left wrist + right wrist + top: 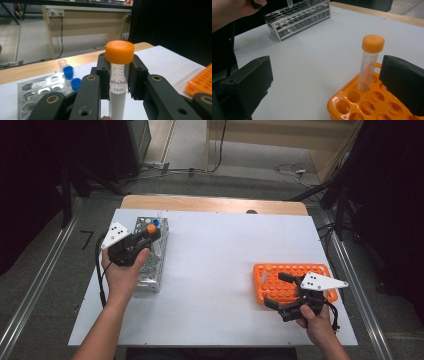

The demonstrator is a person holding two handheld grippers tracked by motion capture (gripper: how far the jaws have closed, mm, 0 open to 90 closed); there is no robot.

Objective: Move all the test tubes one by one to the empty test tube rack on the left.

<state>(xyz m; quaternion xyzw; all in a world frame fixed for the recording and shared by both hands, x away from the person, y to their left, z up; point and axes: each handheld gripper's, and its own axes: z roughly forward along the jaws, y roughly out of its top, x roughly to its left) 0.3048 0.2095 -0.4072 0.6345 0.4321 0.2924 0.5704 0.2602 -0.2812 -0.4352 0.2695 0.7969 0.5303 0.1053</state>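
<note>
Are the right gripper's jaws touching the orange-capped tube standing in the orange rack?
Apart. The right gripper view shows the right gripper wide open, with bare table between each jaw and the tube in the orange rack.

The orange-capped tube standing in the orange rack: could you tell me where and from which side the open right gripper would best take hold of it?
Probably the clear wall just below the cap of the tube, jaws coming in level from either side. It stands upright at the near edge of the orange rack, upper half exposed, and the right gripper already straddles it, open.
</note>
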